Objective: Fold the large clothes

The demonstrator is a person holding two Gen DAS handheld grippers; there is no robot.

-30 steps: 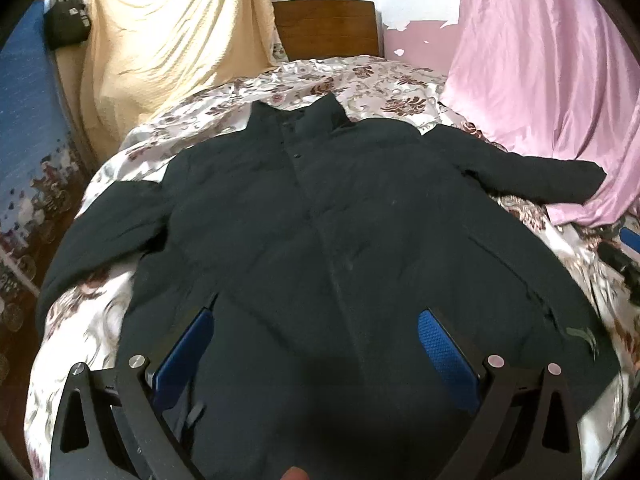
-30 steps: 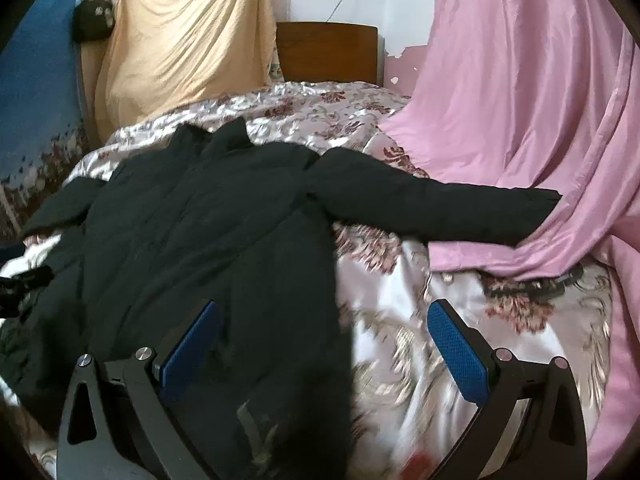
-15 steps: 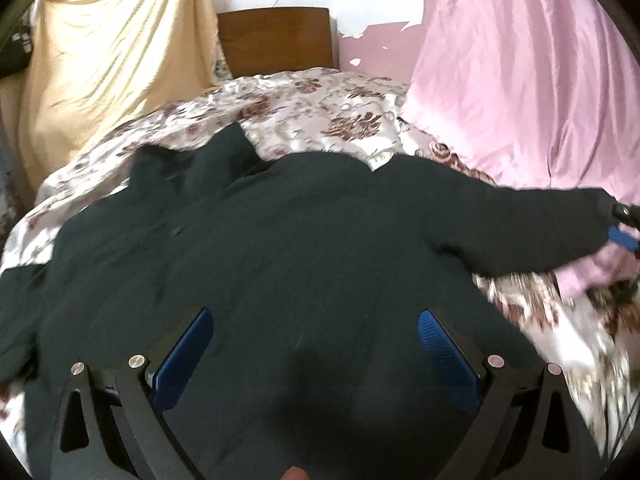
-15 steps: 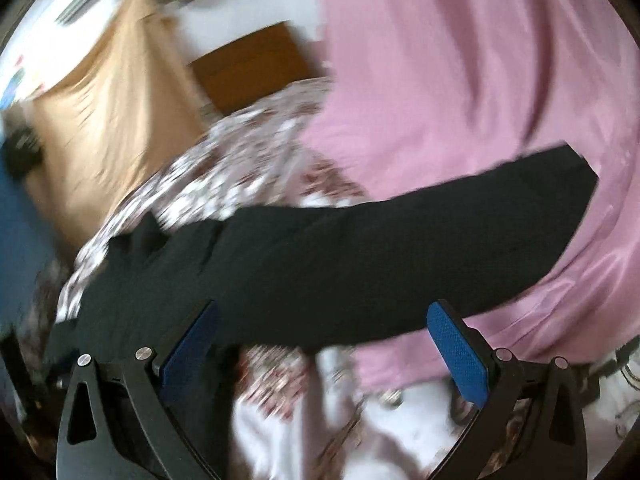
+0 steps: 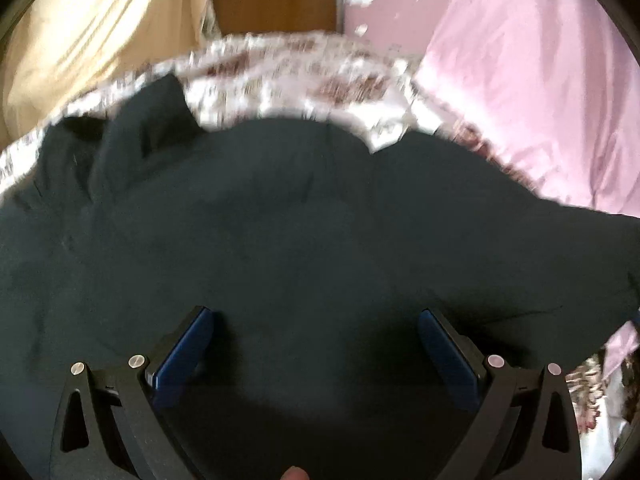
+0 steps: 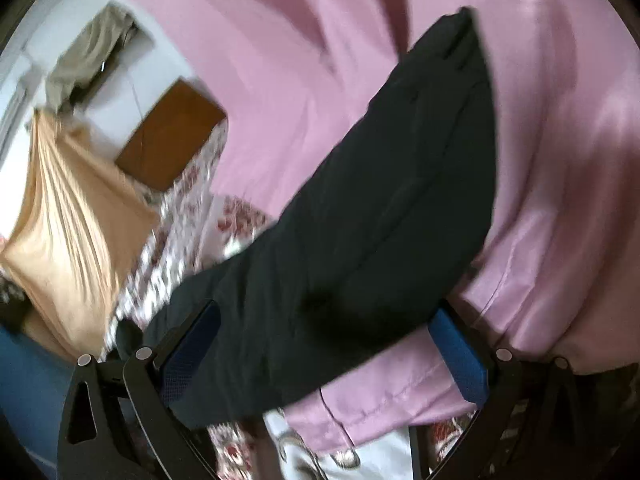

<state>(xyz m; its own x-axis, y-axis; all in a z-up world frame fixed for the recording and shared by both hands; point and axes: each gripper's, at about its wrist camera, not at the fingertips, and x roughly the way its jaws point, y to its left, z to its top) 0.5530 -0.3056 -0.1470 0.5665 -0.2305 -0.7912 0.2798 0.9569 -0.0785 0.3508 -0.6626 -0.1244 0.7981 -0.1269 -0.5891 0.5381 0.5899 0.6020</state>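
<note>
A large dark jacket (image 5: pixel 304 220) lies spread on a floral bedspread (image 5: pixel 288 68), collar to the upper left. My left gripper (image 5: pixel 316 340) hangs open just above the jacket's upper body, nothing between its blue pads. In the right wrist view the jacket's sleeve (image 6: pixel 380 200) runs diagonally, cuff at the upper right against a pink cloth (image 6: pixel 560 160). My right gripper (image 6: pixel 324 340) stands open, tilted, with the sleeve lying across the gap between its fingers; whether the pads touch it I cannot tell.
A wooden headboard (image 5: pixel 276 0) stands at the far end of the bed. A tan cloth (image 5: pixel 88 32) hangs at the left, the pink cloth (image 5: pixel 540 80) drapes along the right. The floral bedspread (image 6: pixel 180 216) shows beyond the sleeve.
Both grippers have moved forward and to the right. The left one now sits closer over the jacket's chest. The right one has swung and tilted toward the sleeve, which now fills its gap.
</note>
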